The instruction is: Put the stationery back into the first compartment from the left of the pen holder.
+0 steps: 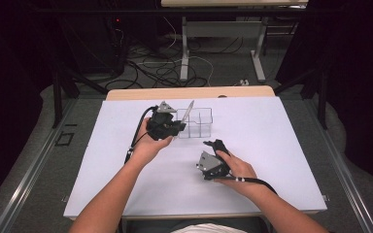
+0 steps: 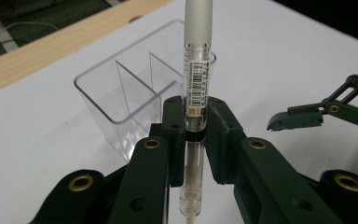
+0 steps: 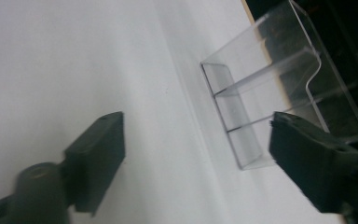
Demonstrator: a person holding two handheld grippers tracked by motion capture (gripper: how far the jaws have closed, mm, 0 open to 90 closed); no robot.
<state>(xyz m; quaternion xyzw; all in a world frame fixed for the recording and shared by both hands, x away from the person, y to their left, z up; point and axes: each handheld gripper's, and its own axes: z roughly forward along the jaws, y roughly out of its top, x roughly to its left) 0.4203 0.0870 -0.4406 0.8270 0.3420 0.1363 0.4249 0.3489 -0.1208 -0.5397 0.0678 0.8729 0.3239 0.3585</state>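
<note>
I hold the pen (image 2: pixel 196 79) upright in my left gripper (image 2: pixel 193 135), jaws clamped on its clear barrel, so its lower end can drop into the clear divided holder (image 2: pixel 121 88) just beyond them. My right gripper (image 3: pixel 196 154) stands wide, nothing between its jaws, the holder ahead.

Divided organizer (image 1: pixel 197 123) on worktop (image 1: pixel 272 145) toward its far edge, left gripper (image 1: pixel 175 127) just left of organizer holding pen (image 1: pixel 188 111) tilted above it, right gripper (image 1: pixel 212 144) nearer, in front of organizer, apart.
</note>
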